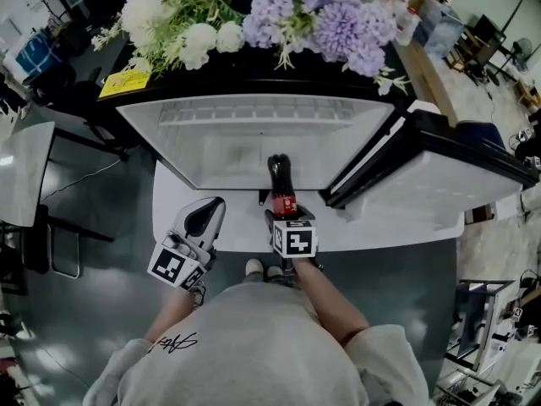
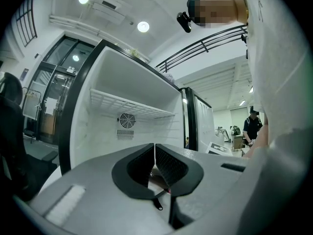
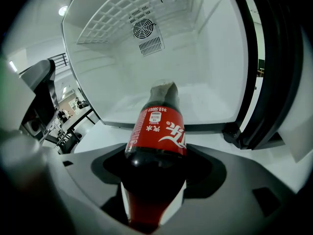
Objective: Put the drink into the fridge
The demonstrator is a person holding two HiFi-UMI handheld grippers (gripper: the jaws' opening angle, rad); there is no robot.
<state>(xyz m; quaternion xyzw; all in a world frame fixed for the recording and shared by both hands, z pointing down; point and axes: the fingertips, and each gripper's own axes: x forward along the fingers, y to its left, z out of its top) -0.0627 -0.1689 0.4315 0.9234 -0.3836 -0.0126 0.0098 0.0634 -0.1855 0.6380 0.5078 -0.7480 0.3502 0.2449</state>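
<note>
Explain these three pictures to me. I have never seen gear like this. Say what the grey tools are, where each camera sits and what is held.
No robot here: a person holds a grey two-jaw gripper in each hand. One picture looks down from a camera on the head; the other two come from cameras on the grippers. The right gripper is clamped on a dark cola bottle with a red label, pointed at the open white fridge. The left gripper is shut on nothing. White and purple flowers lie on top of the fridge.
</note>
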